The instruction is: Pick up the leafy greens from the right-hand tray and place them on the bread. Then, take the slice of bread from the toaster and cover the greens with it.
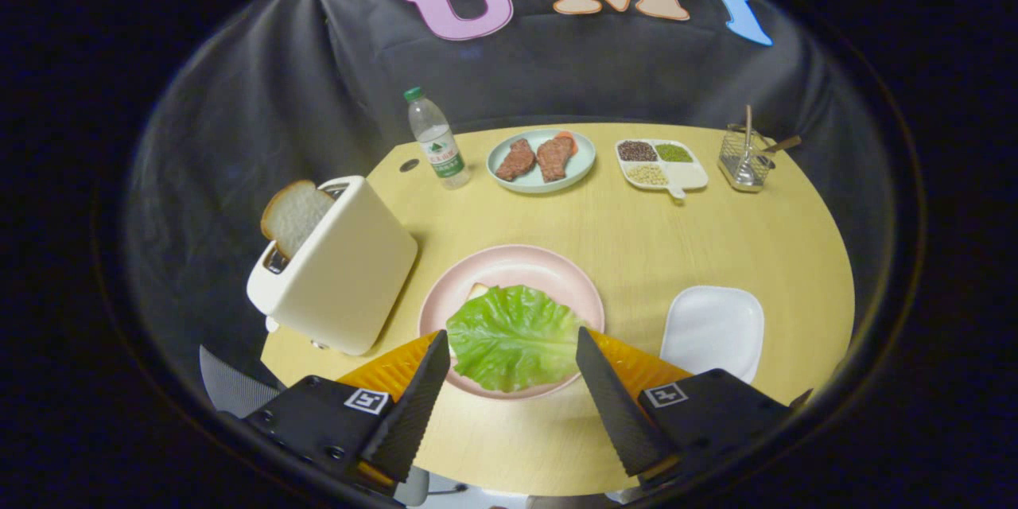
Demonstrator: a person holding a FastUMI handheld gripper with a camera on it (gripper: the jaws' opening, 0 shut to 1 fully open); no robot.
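Over yellow table (636,254), tongs (513,350) spread wide, flanking leafy greens (513,334).

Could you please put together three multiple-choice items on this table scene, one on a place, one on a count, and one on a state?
1. Where does the lettuce leaf lie?
A. On the pink plate, over the bread
B. On the white tray
C. In the toaster

2. How many pieces of meat are on the pale green plate?
A. One
B. Two
C. Four

3. How do the gripper fingers stand?
A. Shut on the leaf
B. Shut on the bread slice
C. Open, holding nothing

Answers:
1 A: the leaf covers the bread on the pink plate, a corner peeking out.
2 B: two brown pieces lie side by side.
3 C: the fingers are spread either side of the leaf, apart from it.
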